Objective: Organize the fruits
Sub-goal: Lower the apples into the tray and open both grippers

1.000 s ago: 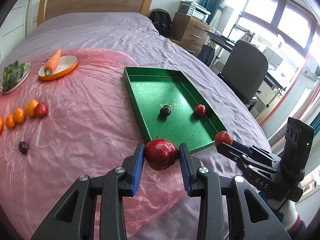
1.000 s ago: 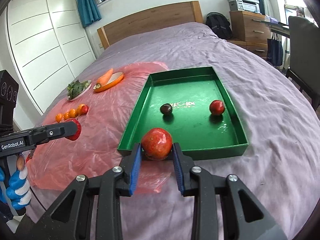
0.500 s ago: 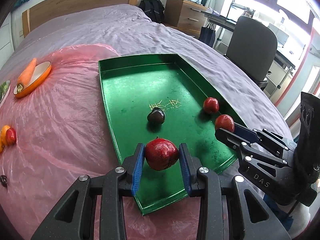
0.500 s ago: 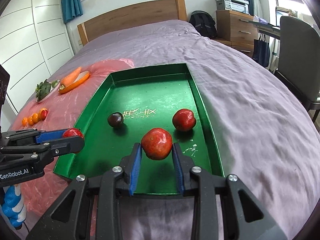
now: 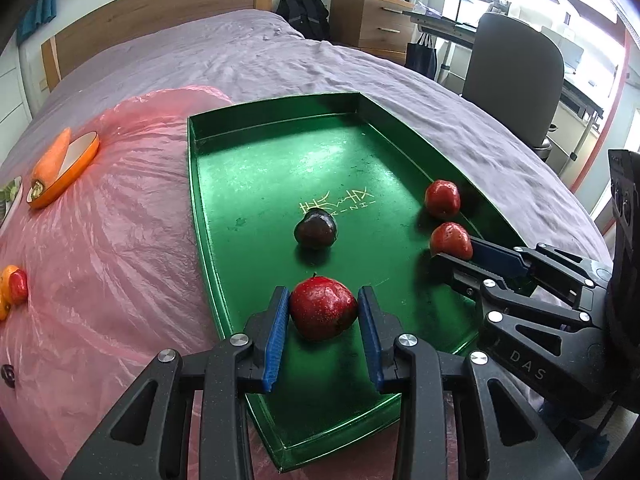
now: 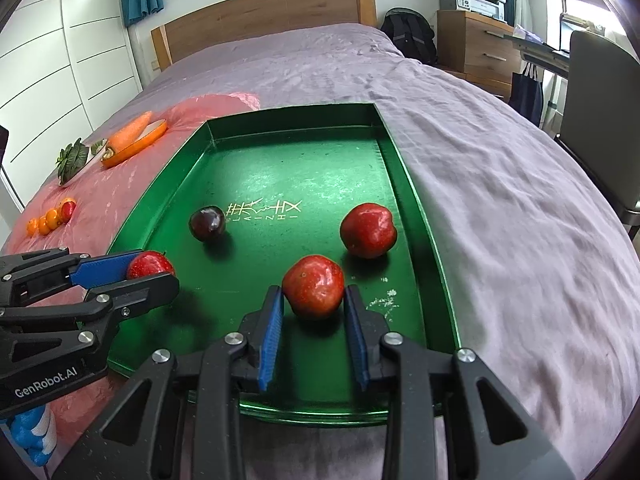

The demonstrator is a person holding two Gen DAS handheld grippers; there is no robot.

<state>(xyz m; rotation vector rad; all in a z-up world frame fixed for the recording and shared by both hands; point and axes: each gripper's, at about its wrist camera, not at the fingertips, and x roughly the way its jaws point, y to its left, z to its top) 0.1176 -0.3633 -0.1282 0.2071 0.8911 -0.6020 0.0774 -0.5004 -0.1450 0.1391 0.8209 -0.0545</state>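
Red apple (image 5: 322,307) clamped between left fingers (image 5: 276,338)

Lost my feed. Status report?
Left gripper shut on red apple. Right gripper shut on second apple. Both over green tray. Nothing blocking.

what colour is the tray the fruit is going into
Green tray, glossy with pale yellowish markings; clearest in the right wrist view.

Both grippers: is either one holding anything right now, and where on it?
Yes. The left gripper clamps a dark red round fruit by its two sides; the right gripper clamps a lighter red round fruit likewise, both over the green metal tray.
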